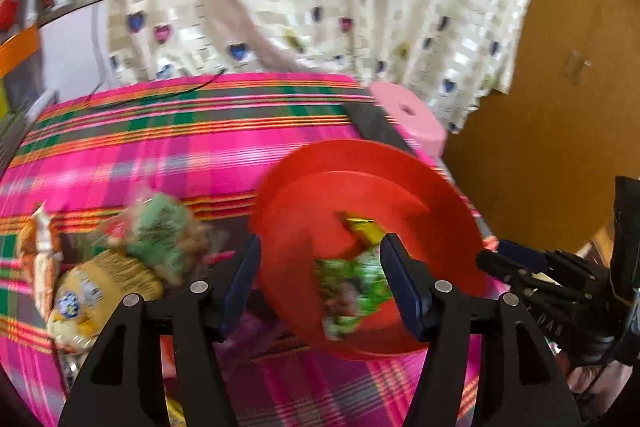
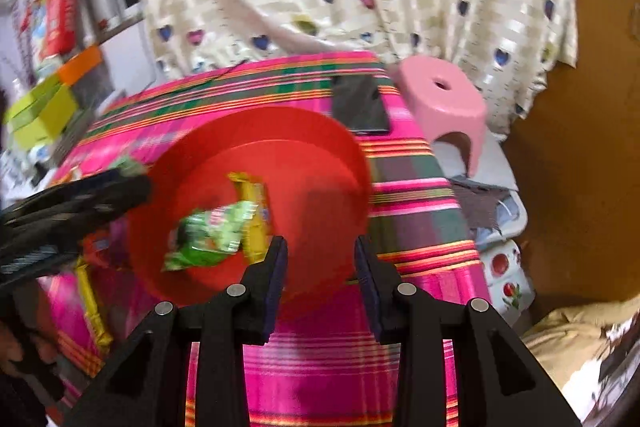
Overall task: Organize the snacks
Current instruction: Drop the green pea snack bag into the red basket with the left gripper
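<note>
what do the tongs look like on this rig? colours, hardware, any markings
Both match: black angular plastic linkage arms with triangular cut-outs and round silver pivot pins, ending in flat dark navy pads. Left tongs and right tongs are built the same. In the left wrist view the right unit's black body carries faint pale lettering, too blurred to read. No cables or sleeves can be made out.

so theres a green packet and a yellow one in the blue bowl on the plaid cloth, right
Not quite: the bowl is red, not blue, as the right wrist view shows. The rest holds: a green packet and a yellow one lie in it, and it sits on the plaid cloth.
</note>
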